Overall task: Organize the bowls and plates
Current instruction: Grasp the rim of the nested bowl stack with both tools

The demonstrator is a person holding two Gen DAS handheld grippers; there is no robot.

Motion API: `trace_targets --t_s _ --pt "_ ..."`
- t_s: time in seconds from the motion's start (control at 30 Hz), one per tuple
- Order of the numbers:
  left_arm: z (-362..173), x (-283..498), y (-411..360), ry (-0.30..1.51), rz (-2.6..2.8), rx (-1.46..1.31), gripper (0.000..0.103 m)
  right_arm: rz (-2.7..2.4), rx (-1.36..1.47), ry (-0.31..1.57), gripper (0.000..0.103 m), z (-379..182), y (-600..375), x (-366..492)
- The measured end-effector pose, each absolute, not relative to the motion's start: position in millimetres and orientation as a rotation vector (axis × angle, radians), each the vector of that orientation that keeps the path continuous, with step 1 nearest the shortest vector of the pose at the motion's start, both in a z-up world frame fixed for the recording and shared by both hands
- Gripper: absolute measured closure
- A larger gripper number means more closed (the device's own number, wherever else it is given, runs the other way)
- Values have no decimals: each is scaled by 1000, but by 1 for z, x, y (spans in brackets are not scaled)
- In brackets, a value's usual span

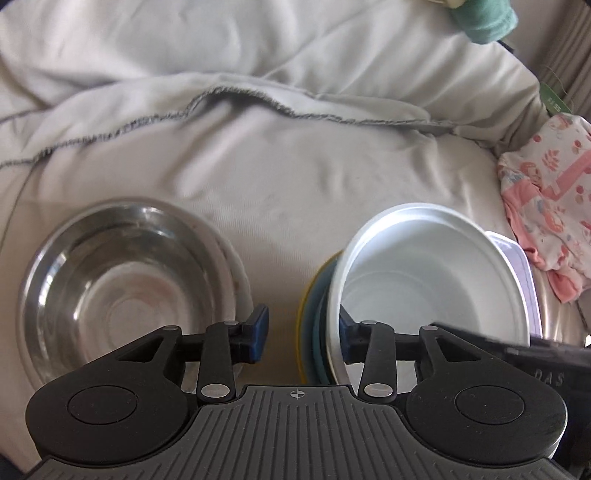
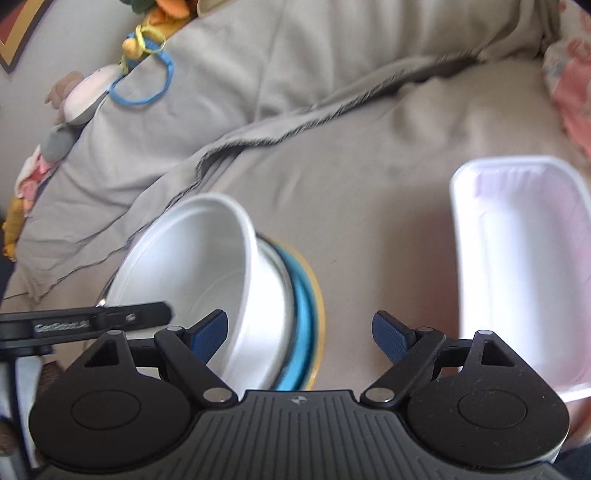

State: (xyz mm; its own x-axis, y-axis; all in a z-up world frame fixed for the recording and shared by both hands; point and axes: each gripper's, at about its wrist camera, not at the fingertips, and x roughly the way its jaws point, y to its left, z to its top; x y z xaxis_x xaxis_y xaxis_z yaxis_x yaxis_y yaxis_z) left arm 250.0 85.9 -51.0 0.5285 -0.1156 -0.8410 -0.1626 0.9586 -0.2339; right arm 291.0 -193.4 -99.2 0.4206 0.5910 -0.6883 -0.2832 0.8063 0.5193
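Observation:
A steel bowl (image 1: 110,280) nested in a white dish sits left on the bed sheet. A white bowl (image 1: 424,273) rests tilted on a stack of blue and yellow plates (image 1: 314,314). My left gripper (image 1: 303,332) is open, its right finger inside the white bowl's near rim and its left finger outside the stack. In the right wrist view the white bowl (image 2: 207,266) and the plate stack (image 2: 306,314) lie left of centre. My right gripper (image 2: 299,336) is open and empty above the stack's near edge.
A white rectangular tray (image 2: 517,266) lies right of the stack. Pink patterned clothes (image 1: 546,206) and a green cloth (image 1: 484,18) lie at the bed's right edge. Toys and a blue ring (image 2: 144,81) sit on the folded blanket (image 1: 258,110).

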Motion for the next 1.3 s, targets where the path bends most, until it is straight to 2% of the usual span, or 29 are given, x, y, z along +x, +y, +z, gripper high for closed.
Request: trace_targets --t_s 0.1,0.2,0.3,0.37,0.57,0.8,0.9,1.0,1.13,1.23,1.3 --pt "-59 253 88 1055 -27 -361 65 626 420 1080 19 -109 -186 296" --pt "-66 255 81 1066 -67 -357 62 653 441 1133 35 -117 -178 297" --pt "-70 254 69 1051 -55 -287 57 646 400 1135 36 -120 -170 293" --pt "-72 252 71 1046 -47 -327 57 643 393 1132 37 -120 -169 292" --pt "-75 245 85 1106 -78 -445 58 622 360 1138 33 -115 -165 282" --pt "-84 198 104 1158 -101 -589 58 658 347 1166 33 -110 -163 257" --pt "-84 184 104 1145 -106 -584 65 677 296 1167 33 -111 -155 248" --pt "-72 183 99 1108 -114 -539 63 626 195 1073 30 -97 -157 238" --pt "-66 189 87 1101 -85 -453 58 493 -53 849 14 -66 -149 223" --pt "-67 189 88 1098 -87 -476 57 376 -219 709 12 -60 -138 213" --pt "-67 189 88 1097 -93 -490 57 375 -173 700 12 -63 -139 214"
